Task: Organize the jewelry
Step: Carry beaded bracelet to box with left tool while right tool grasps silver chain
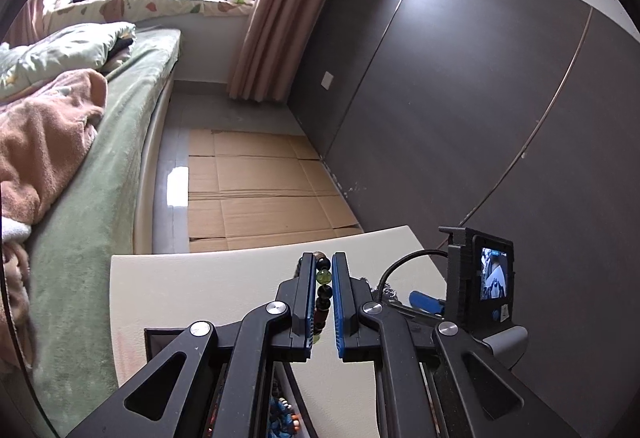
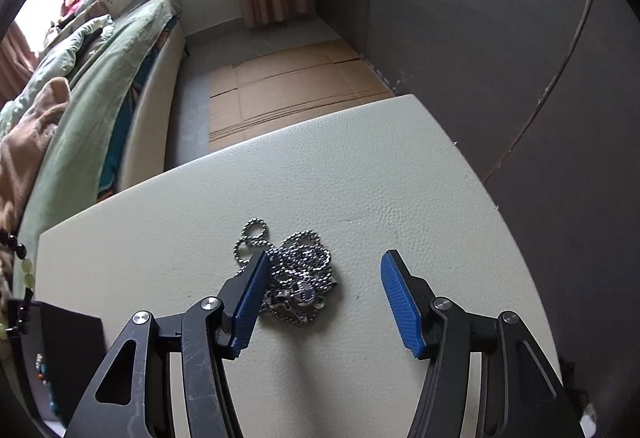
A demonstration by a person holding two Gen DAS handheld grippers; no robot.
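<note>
Left wrist view: left gripper [image 1: 324,298] pinches a beaded bracelet [image 1: 323,292]; right gripper [image 2: 320,302] spreads wide over the silver chain [image 2: 294,270].

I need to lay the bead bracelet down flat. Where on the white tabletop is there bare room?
Bare tabletop lies beyond the chain necklace, toward the far edge, and right of it. It is crowded around the necklace by the right gripper and at the dark box.

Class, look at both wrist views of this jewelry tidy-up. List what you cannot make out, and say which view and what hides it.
- Beaded bracelet, left wrist view: held in the left tool; its full loop is hidden by the fingers.
- Dark box, left wrist view: contents mostly covered by the tool's arms.
- Silver chain, right wrist view: tangled, pendant shape unclear; the open right tool overlaps its left edge.
</note>
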